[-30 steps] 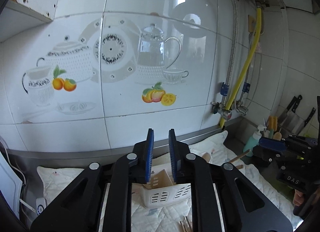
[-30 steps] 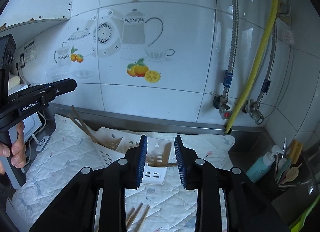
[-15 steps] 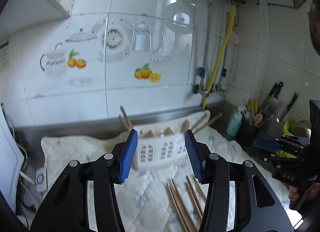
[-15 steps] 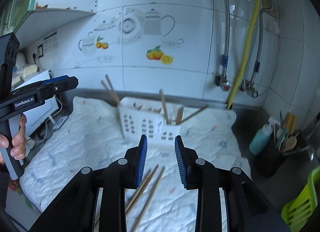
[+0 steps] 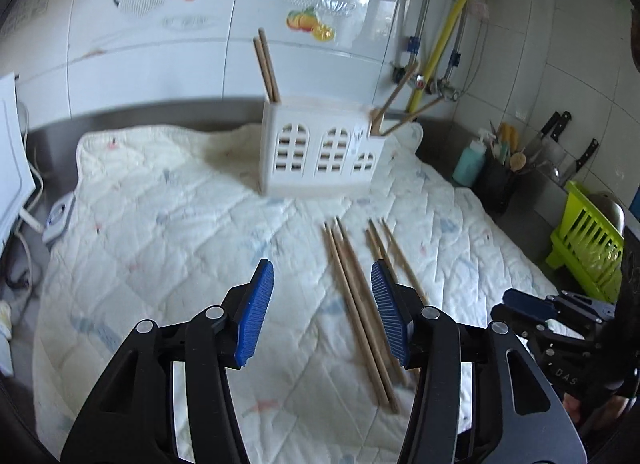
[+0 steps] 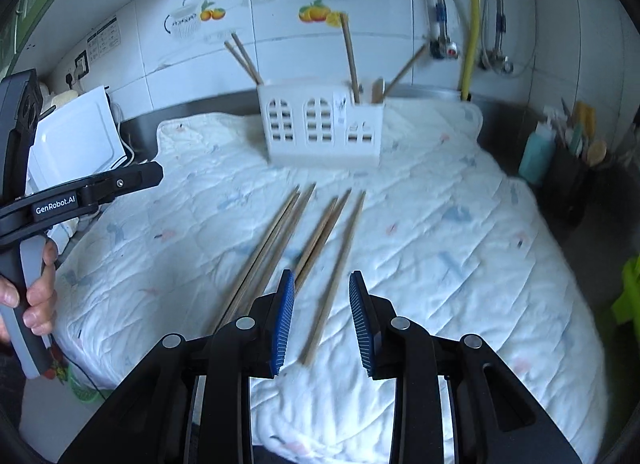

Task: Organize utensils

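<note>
Quilted white mat (image 6: 460,232) carries loose wooden chopsticks (image 6: 320,240) before the white caddy (image 6: 320,131); with left gripper (image 5: 322,312) and right gripper (image 6: 322,316) both spread and empty, I judge them light, stiff, roll-prone, best pinched mid-length.

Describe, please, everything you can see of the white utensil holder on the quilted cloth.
The white utensil holder looks like plastic, box-shaped, with arched window-like cutouts in its front and a lower compartment at its right end. It stands upright on the quilted cloth, near the tiled wall. Wooden chopsticks lean out of both ends. Neither gripper touches it.
</note>
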Available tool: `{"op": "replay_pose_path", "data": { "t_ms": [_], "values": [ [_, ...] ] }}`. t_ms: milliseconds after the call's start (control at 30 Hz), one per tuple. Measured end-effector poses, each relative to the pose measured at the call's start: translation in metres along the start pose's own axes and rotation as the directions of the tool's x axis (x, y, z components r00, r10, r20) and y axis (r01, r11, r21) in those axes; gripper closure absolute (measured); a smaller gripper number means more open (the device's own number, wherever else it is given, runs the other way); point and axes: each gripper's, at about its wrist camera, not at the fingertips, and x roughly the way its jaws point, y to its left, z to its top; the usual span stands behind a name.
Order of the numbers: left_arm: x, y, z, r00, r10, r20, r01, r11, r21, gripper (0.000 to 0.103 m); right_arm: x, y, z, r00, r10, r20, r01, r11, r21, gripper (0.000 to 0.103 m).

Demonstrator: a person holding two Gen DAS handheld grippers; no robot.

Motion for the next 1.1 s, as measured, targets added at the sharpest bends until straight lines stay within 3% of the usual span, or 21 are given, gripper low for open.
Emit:
{"op": "replay_pose_path", "data": {
  "t_ms": [200, 433, 800, 1100],
  "values": [
    [0.013, -0.003, -0.03, 0.997, -0.016, -0.071, 0.014, 1.0, -0.022, 0.052, 0.024, 0.006, -0.026, 0.997, -0.046, -0.057, 0.046, 0.999, 0.002, 0.075],
    [0.032, -0.006, -0.056, 0.988, -0.01, -0.155, 0.006, 1.0, -0.03, 0.052, 0.045, 0.001, -0.032, 0.995, -0.048, -0.088, 0.05, 0.998, 0.026, 0.078],
    [0.055, -0.018, -0.063, 0.98, -0.003, -0.2, 0.0, 1.0, -0.015, 0.052, 0.062, 0.0, -0.035, 0.992, -0.045, -0.12, 0.05, 0.998, 0.036, 0.095],
    [0.076, -0.026, -0.067, 0.972, 0.037, -0.233, -0.037, 0.999, 0.006, 0.054, 0.057, -0.011, -0.036, 0.99, -0.08, -0.12, 0.085, 0.996, 0.039, 0.095]
  ]
}}
